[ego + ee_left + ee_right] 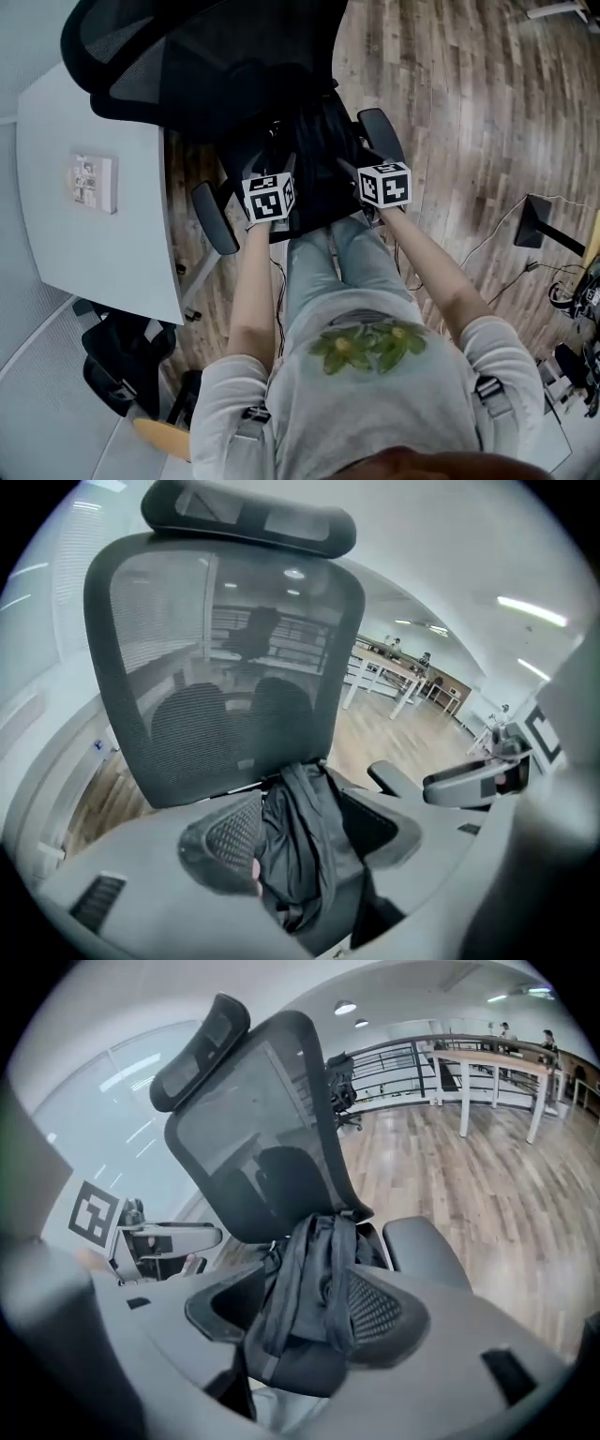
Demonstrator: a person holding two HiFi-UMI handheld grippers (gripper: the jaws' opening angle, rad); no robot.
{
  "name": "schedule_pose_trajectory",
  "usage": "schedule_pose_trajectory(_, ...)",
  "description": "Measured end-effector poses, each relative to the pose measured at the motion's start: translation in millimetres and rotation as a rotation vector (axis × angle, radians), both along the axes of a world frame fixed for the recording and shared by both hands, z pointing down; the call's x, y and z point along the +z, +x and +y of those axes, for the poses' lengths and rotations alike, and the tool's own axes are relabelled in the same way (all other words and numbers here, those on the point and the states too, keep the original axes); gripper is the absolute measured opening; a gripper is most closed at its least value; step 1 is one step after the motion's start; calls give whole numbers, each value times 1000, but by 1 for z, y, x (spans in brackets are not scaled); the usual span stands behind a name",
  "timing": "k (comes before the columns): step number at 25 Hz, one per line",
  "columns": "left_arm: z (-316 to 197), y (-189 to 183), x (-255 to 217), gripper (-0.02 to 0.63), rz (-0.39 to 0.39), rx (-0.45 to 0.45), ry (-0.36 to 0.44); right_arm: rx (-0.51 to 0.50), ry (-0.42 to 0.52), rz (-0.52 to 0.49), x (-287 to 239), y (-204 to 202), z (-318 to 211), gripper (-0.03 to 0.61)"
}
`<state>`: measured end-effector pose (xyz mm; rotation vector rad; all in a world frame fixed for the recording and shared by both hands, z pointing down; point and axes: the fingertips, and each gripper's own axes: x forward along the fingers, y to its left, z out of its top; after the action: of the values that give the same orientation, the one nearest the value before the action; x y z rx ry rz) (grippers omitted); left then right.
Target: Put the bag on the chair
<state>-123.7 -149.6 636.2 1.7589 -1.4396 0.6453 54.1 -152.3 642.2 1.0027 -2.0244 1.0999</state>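
The left gripper (pixel 306 844) is holding its jaws wide apart, pressing on nothing, and the right gripper (pixel 307 1318) is gaping the same way. Beyond both, the bag (pixel 314 1283) is lying slumped on the chair (pixel 300 1368), its top leaning against the foot of the backrest (pixel 225 667). The seat seems to be carrying it, so no grip looks needed. The bag is showing creased, soft black fabric and flat straps. The backrest is stretching taut grey mesh, with smooth padded armrests (pixel 427 1241) flanking it over a plank floor (pixel 487 1176).

Black bag (pixel 323 155) (slumped, straps hanging loose) is seen on the seat of a black mesh-backed office chair (pixel 178 56), with its top at the backrest's base.
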Motion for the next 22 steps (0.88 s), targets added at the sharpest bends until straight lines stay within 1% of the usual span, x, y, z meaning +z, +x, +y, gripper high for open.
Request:
schedule_pose_trajectory(2, 4, 0, -19, 264, -1, 8, 27, 8, 33, -29, -20, 0, 2, 233)
schedule_pose_trajectory(3, 6, 1, -27, 255, -4, 15, 39, 17, 50, -40, -30, 1, 4, 217)
schedule_pose_trajectory(5, 10, 4, -43, 238, -7, 32, 63, 50, 94, -54, -50, 6, 4, 165)
schedule_pose_trajectory(6, 12, 5, -52, 232, -3, 40, 74, 69, 120, -58, -60, 9, 3, 129)
schedule_pose_trajectory(9, 20, 8, -80, 194, 39, 54, 109, 90, 200, -59, -91, 14, 6, 71)
schedule_pose_trajectory(10, 23, 8, -91, 142, 55, 52, 126, 86, 222, -63, -102, 15, 9, 29)
schedule_pose_trajectory(11, 26, 9, -101, 113, 66, 50, 143, 79, 237, -70, -111, 15, 12, 10)
schedule_pose_trajectory(13, 30, 11, -117, 73, 75, 49, 172, 56, 253, -88, -124, 13, 20, 8)
schedule_pose_trajectory(15, 34, 14, -129, 41, 67, 49, 193, 30, 271, -102, -134, 11, 25, 8)
schedule_pose_trajectory(18, 40, 20, -145, 17, 56, 70, 229, 5, 290, -141, -148, 8, 32, 6)
schedule_pose_trajectory(20, 46, 28, -158, 17, 79, 96, 247, -3, 294, -179, -159, 6, 39, 6)
schedule_pose_trajectory(22, 50, 35, -175, 15, 133, 114, 270, -22, 309, -214, -172, 1, 45, 6)
